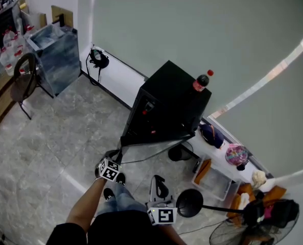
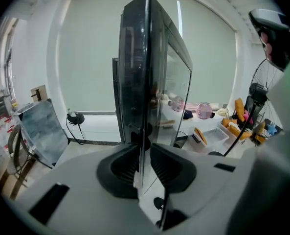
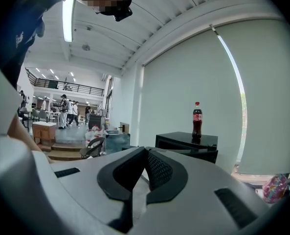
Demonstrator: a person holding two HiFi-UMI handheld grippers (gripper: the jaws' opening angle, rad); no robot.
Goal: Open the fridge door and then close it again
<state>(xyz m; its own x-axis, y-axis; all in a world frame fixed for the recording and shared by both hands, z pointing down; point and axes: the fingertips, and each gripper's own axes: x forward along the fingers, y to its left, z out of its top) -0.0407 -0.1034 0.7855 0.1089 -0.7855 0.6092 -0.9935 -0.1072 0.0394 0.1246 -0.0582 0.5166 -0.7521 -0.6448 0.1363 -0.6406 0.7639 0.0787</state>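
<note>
Steadiness matters: left gripper [image 2: 144, 156], clamped on the edge of the fridge door [image 2: 135, 67], should follow the hinge's arc; right gripper [image 3: 145, 161] hangs shut, empty.

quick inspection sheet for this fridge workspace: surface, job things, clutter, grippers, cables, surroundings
surface: grey tiled floor; the fridge stands on it
job's things: black mini fridge; its glass door stands open
clutter: cola bottle upright on the fridge top; pink round item on the white ledge; clear bin; fan; chair
grippers: left gripper clamped on the door's edge; right gripper shut, nothing between its jaws
cables: black cable bundle at the wall
surroundings: pale roller blinds; people far off in the hall
</note>
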